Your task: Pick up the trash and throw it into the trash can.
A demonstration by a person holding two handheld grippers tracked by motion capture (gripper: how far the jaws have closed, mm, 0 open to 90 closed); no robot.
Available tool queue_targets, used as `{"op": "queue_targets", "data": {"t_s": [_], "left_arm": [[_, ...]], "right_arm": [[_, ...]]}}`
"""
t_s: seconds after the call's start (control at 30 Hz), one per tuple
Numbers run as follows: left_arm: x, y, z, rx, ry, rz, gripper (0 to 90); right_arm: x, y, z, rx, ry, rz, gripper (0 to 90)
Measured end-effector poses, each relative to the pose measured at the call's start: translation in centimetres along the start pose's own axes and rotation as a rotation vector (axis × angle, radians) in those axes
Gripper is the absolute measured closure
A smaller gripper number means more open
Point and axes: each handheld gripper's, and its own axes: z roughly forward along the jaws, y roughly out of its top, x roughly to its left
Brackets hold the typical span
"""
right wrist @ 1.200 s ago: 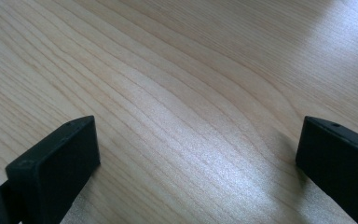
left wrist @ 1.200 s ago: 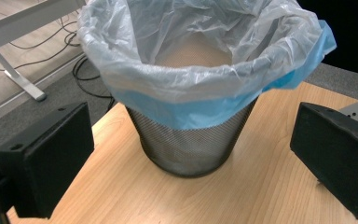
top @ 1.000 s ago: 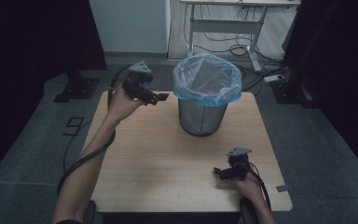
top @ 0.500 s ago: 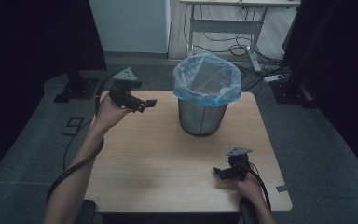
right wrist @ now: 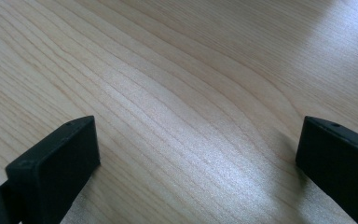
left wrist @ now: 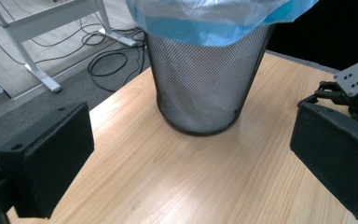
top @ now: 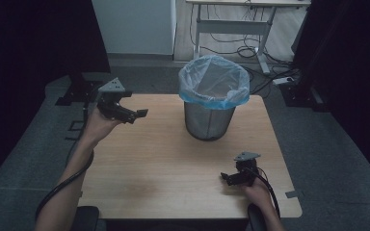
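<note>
A black wire-mesh waste bin (top: 209, 120) lined with a blue plastic bag (top: 214, 82) stands upright at the back middle of the wooden table (top: 164, 163). My left gripper (top: 137, 114) is held above the table's left back corner, open and empty, pointing toward the bin (left wrist: 200, 88). In the left gripper view its jaws stand wide apart with the bin between them farther off. My right gripper (top: 225, 177) rests low at the table's front right, open, with bare wood (right wrist: 191, 112) between its jaws.
A white-legged desk frame (top: 231, 29) and loose cables (top: 245, 50) lie on the floor behind the table. Dark curtains close off both sides. A black stand base (top: 74, 89) sits on the floor at the left. The other gripper (left wrist: 354, 88) shows at the right of the left gripper view.
My left gripper has moved leftward and back toward the person, away from the bin, and dropped slightly. The right gripper has stayed put.
</note>
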Motion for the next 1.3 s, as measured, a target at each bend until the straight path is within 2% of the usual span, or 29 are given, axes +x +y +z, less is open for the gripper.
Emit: {"op": "queue_targets", "data": {"t_s": [0.23, 0.47, 0.93, 1.3], "left_arm": [[0.1, -1.8, -1.1, -0.012, 0.010, -0.012, 0.0], [0.3, -3.9, -1.5, -0.017, 0.014, -0.032, 0.0], [0.4, -8.5, -1.1, -0.019, 0.005, -0.068, 0.0], [0.0, -12.7, 0.0, -0.006, 0.004, -0.090, 0.0]], "right_arm": [[0.0, 0.0, 0.0, 0.000, 0.000, 0.000, 0.0], [0.0, 0.0, 0.0, 0.000, 0.000, 0.001, 0.0], [0.0, 0.0, 0.0, -0.001, -0.001, 0.002, 0.0], [0.0, 0.0, 0.0, -0.001, 0.000, 0.004, 0.0]]}}
